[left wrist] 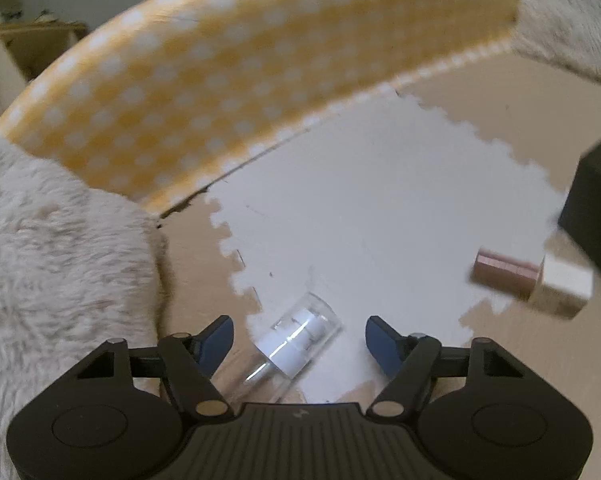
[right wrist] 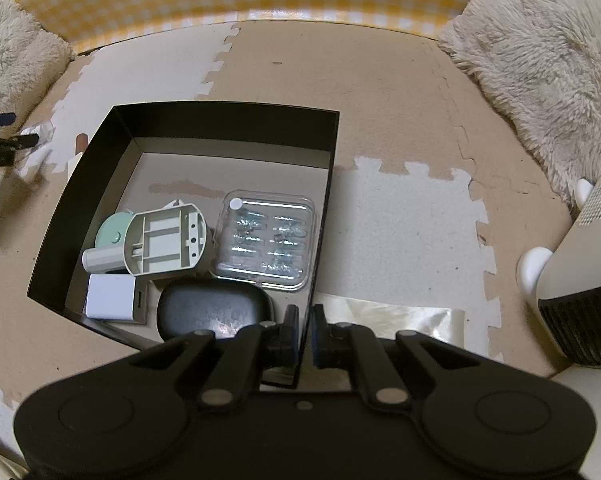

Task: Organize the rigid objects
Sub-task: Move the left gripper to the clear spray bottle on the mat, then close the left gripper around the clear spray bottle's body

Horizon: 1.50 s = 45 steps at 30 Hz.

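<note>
On the foam floor mat, you are bracketing a spray bottle while pinning the box.

Your left tongs (left wrist: 299, 338) are standing released, jaws either side of the clear spray bottle (left wrist: 296, 344) lying there, pads not touching; your right tongs (right wrist: 306, 330) are clenching the black box (right wrist: 236, 120) wall, likely steadying it for the drop-in.

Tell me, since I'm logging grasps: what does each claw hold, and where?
The right claw is shut on the black box, pinching its near-right wall. The left claw holds nothing: it stands open around a clear spray bottle lying on the mat.
</note>
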Each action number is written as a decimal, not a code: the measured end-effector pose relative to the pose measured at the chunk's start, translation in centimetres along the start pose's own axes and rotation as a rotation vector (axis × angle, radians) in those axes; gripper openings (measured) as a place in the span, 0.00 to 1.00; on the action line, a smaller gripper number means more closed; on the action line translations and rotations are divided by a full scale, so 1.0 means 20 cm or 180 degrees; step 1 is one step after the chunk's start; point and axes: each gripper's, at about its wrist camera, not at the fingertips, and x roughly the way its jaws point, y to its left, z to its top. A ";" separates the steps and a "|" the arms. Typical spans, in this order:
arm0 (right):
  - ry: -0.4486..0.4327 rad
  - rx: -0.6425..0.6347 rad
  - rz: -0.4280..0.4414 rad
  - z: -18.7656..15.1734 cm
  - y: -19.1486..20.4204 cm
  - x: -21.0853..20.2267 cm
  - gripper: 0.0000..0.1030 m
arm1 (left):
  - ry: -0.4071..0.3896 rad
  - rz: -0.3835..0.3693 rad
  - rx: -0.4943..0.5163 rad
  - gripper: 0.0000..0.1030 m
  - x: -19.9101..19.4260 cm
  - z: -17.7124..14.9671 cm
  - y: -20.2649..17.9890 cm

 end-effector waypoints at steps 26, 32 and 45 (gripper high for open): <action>0.0019 -0.0032 -0.0013 0.01 0.01 0.00 0.07 | 0.0465 -0.0536 -0.0254 0.34 -0.07 0.04 -0.13; 0.0018 -0.0026 -0.0008 0.01 0.01 0.00 0.07 | 0.0527 -0.0472 0.0042 0.35 -0.10 0.00 -0.19; 0.0015 -0.0024 -0.0005 0.01 0.02 -0.01 0.07 | 0.1015 -0.0524 -0.0323 0.66 -0.11 -0.22 -0.05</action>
